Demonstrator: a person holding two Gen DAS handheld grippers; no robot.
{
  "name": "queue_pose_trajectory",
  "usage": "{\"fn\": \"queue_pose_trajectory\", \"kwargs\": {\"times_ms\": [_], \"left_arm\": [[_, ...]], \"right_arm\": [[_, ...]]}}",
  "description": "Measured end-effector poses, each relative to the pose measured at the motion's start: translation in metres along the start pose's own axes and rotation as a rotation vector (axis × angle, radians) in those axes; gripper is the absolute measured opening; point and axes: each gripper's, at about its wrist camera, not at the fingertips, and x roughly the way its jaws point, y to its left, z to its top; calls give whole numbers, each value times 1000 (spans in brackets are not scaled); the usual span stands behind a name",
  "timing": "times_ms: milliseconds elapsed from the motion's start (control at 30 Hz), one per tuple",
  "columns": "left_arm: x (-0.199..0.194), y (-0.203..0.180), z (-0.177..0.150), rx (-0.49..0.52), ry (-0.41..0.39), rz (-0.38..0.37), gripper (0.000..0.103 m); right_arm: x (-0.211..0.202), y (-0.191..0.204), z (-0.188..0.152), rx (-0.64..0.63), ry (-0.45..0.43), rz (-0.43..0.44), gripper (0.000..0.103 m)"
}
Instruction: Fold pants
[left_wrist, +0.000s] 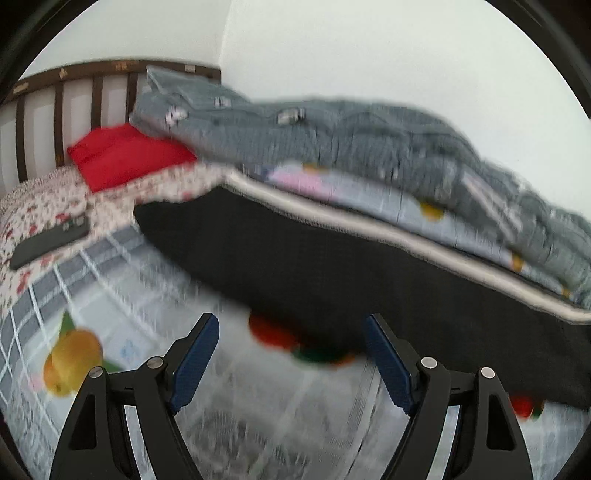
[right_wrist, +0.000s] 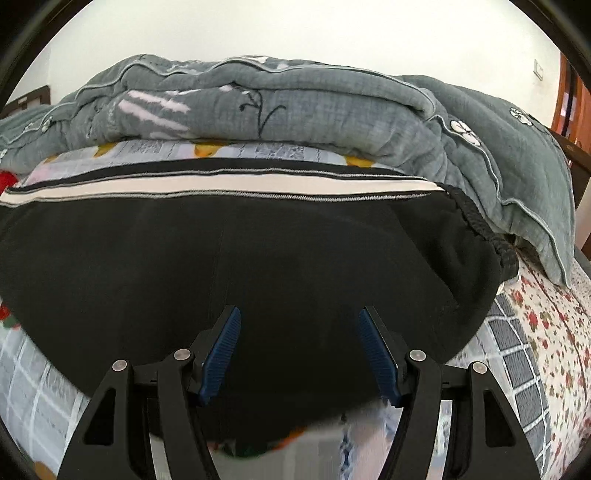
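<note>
The black pants (right_wrist: 258, 266) lie flat on the bed (right_wrist: 535, 332), white side stripe toward the heaped grey quilt (right_wrist: 332, 103); both the left gripper (left_wrist: 291, 365) and right gripper (right_wrist: 299, 354) hover released, holding nothing. Soft, limp cloth like this looks best pinched at the waistband (right_wrist: 476, 221) or a hem. The near bed offers room; the quilt crowds the far edge.

pants (right_wrist: 258, 258) on bedsheet (right_wrist: 517, 350) | quilt (right_wrist: 295, 107) behind pants | pillow (left_wrist: 125, 158) left of quilt
</note>
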Motion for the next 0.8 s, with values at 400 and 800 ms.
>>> {"fn": "queue_pose_trajectory", "kwargs": {"times_ms": [400,800], "left_arm": [[-11,18,-19,-27,61,-132,91],[13,31,3,-173,139,-267,91]], "right_arm": [[-33,-23,-32,86,-15,62,65],[-10,-98,-21,350,89,120,68]]}}
